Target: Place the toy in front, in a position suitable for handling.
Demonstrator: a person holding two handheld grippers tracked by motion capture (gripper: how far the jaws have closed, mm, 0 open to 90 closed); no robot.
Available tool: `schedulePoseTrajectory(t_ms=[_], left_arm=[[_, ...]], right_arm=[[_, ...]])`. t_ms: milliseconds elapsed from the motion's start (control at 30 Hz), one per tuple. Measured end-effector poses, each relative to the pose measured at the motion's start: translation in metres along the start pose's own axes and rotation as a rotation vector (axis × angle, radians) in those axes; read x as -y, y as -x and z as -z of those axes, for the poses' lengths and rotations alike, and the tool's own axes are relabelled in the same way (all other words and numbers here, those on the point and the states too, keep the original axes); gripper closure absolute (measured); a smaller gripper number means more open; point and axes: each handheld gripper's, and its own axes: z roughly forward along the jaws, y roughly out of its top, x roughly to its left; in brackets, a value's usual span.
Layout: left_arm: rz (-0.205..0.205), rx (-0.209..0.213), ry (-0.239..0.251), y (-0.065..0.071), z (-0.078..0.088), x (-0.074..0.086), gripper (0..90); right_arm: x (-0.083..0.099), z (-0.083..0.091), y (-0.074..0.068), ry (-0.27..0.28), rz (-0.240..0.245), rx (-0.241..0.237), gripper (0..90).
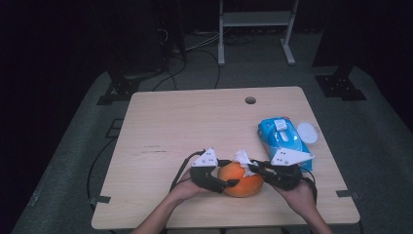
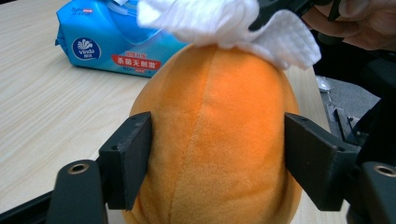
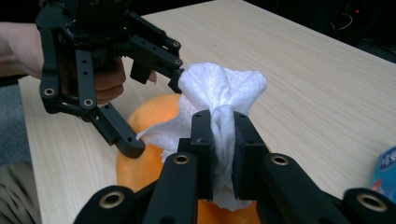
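**Wiping the plush orange**

The right gripper (image 3: 219,140) is clamping a bunched white wipe (image 3: 219,88) and pressing it on top of the orange plush fruit (image 1: 240,179), sitting near the worktop's (image 1: 195,122) front edge. The left gripper (image 2: 217,154) is straddling the fruit, jaws apart at its sides. A blue wipes pack (image 1: 282,138) is lying nearby.

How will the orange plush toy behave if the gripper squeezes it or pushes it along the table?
The orange plush toy has fuzzy stitched fabric, so it probably dents under pressure and feels light. Its rounded egg shape suggests it may roll or tip when pushed. The nap should resist slipping between the left gripper's jaws.
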Motion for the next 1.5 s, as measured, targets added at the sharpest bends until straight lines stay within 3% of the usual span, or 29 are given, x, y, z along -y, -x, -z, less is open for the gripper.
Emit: schedulePoseTrajectory(t_ms=[167, 233, 367, 500, 700, 800, 900, 967, 1033, 1167, 1333, 1467, 1500], left_arm=[[-0.006, 0.004, 0.015, -0.001, 0.001, -0.001, 18.1], [-0.012, -0.003, 0.009, -0.002, 0.001, -0.003, 12.3], [0.004, 0.009, 0.028, -0.006, 0.004, -0.003, 10.1], [0.014, 0.042, 0.032, -0.010, 0.000, 0.000, 8.9], [0.046, 0.136, 0.038, -0.016, -0.014, 0.008, 7.1], [0.030, 0.176, 0.038, -0.015, -0.024, 0.008, 9.4], [0.005, 0.165, 0.047, -0.011, -0.024, 0.004, 22.1], [-0.017, 0.136, 0.041, -0.007, -0.019, -0.003, 27.5], [-0.035, 0.095, 0.045, -0.003, -0.011, -0.013, 29.0], [-0.047, 0.062, 0.024, -0.001, 0.012, -0.028, 29.9], [-0.013, 0.030, -0.005, -0.003, 0.035, -0.027, 30.5], [0.035, -0.021, -0.049, -0.009, 0.037, -0.013, 33.2], [0.049, -0.021, -0.037, -0.011, 0.037, -0.009, 33.7]], right_arm=[[0.005, -0.002, 0.005, -0.029, -0.015, -0.006, 80.6], [0.010, 0.002, 0.008, -0.029, -0.024, 0.000, 80.6], [0.020, 0.013, 0.016, -0.028, -0.050, 0.012, 80.5], [0.028, 0.022, 0.022, -0.031, -0.070, 0.030, 80.5], [0.037, 0.030, 0.029, -0.034, -0.099, 0.042, 80.5], [0.043, 0.031, 0.035, -0.026, -0.136, 0.037, 80.5], [0.044, 0.033, 0.037, -0.008, -0.159, 0.027, 80.4], [0.042, 0.033, 0.040, 0.012, -0.175, 0.015, 80.4], [0.039, 0.032, 0.043, 0.025, -0.182, 0.011, 80.4], [0.031, 0.018, 0.044, 0.036, -0.191, -0.013, 80.5], [0.023, -0.006, 0.041, 0.022, -0.203, -0.065, 80.4], [0.025, -0.028, 0.039, -0.014, -0.211, -0.088, 80.5], [0.025, -0.030, 0.039, -0.016, -0.214, -0.090, 80.5]])
